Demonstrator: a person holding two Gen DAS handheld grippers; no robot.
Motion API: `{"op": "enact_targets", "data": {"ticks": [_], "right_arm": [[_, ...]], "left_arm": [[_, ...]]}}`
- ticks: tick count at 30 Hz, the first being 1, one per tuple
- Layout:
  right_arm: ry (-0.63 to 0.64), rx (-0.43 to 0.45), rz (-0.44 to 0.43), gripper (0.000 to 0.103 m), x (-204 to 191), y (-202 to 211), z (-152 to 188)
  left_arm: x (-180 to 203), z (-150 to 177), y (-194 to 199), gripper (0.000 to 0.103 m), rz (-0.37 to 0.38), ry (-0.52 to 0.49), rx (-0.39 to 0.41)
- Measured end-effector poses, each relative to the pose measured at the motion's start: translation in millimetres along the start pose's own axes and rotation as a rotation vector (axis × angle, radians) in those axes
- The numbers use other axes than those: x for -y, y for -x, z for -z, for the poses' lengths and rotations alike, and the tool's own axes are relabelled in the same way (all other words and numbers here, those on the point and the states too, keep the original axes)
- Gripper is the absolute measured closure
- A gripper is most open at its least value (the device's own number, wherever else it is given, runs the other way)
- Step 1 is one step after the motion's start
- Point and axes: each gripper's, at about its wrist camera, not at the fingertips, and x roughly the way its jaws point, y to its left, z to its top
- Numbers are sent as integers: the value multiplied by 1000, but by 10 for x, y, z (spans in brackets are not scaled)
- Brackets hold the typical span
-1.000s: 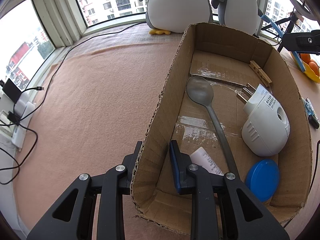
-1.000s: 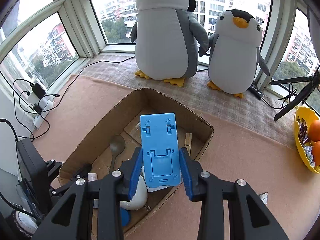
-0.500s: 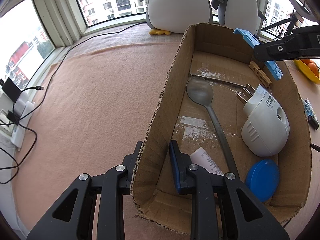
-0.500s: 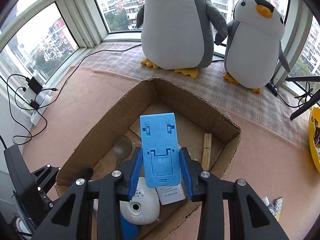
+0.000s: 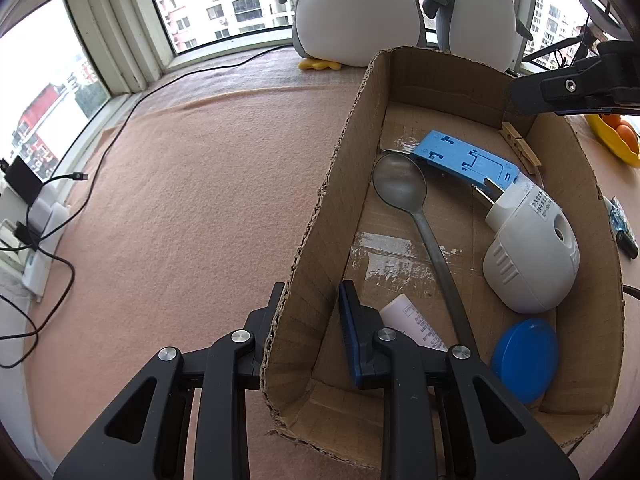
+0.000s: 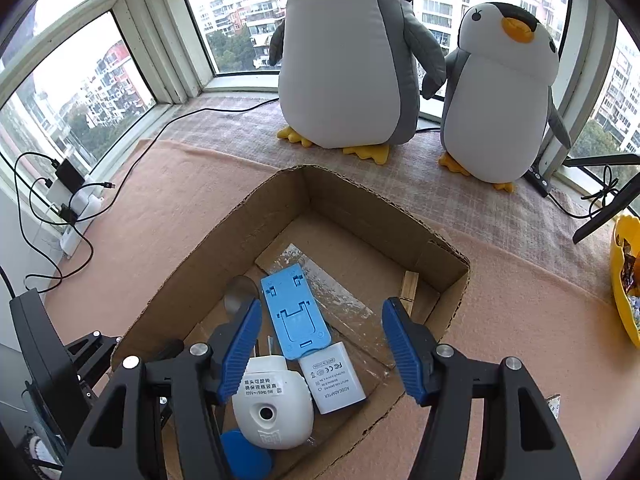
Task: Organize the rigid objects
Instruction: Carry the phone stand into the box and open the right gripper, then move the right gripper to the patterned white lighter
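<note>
My left gripper is shut on the left wall of the open cardboard box, one finger outside and one inside. A blue phone stand lies flat on the box floor, beside the spoon and against the white plug-in device. My right gripper hovers above the box with its jaws opening. Nothing is between its pads, and the blue stand rests loose below them. A white adapter, a blue lid and a clothespin also lie inside.
Two plush penguins stand on the sill behind the box. A yellow bowl with oranges and black tripod legs are at the right. Cables and a power strip run along the left edge of the pink blanket.
The right gripper came in over the box with the blue stand, then its jaws spread and the stand dropped onto the box floor. The left gripper has kept its hold on the wall.
</note>
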Motion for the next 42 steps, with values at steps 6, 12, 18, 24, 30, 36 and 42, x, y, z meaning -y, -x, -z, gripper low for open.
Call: {"op": "enact_targets", "data": {"ticks": [6,12,18,24,30,36,42], "right_arm": [[-1,14,8,45,60,84,60],[-22,33,10,45,211,212,158],[-36,59,27,45,377,386,277],[-68,97,29,45,609,612,425],[-75,122,58,38,925,873,631],[-62,92,100,33,1222,1027,878],[-72,47,110,33,1451,1055,1154]], "left_arm": [[0,1,0,80,0,0,0],[-5,4,1,80,-1,-1,0],[-7,10,9,80,-6,-5,1],[-12,15,15,80,-6,-7,0],[-15,20,17,80,-8,-8,1],[-9,22,19,80,-13,-15,-1],[2,19,19,80,-18,-19,-4]]}}
